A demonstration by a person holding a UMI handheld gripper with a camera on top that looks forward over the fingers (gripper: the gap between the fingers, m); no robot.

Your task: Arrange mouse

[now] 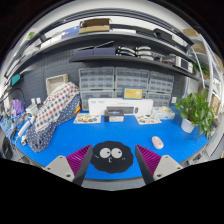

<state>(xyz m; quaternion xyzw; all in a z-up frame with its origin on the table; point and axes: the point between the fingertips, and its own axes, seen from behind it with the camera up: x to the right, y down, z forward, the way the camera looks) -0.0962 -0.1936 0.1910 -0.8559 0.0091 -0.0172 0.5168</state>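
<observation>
A black fuzzy-edged round pad with two white cartoon eyes point(110, 156) lies flat on the blue mat point(60, 148), between my fingers. My gripper point(112, 168) is open, with the purple pads on either side of the black pad and nothing held. A small pale pink mouse point(157, 142) sits on the blue mat, just ahead of my right finger point(146, 162) and slightly to its right.
A white box-shaped unit point(115, 104) stands at the back of the table, with small trays point(88, 118) in front of it. A patterned cloth heap point(50, 112) is at the left, a potted plant point(196, 110) at the right. Shelves and drawer cabinets point(115, 80) line the wall.
</observation>
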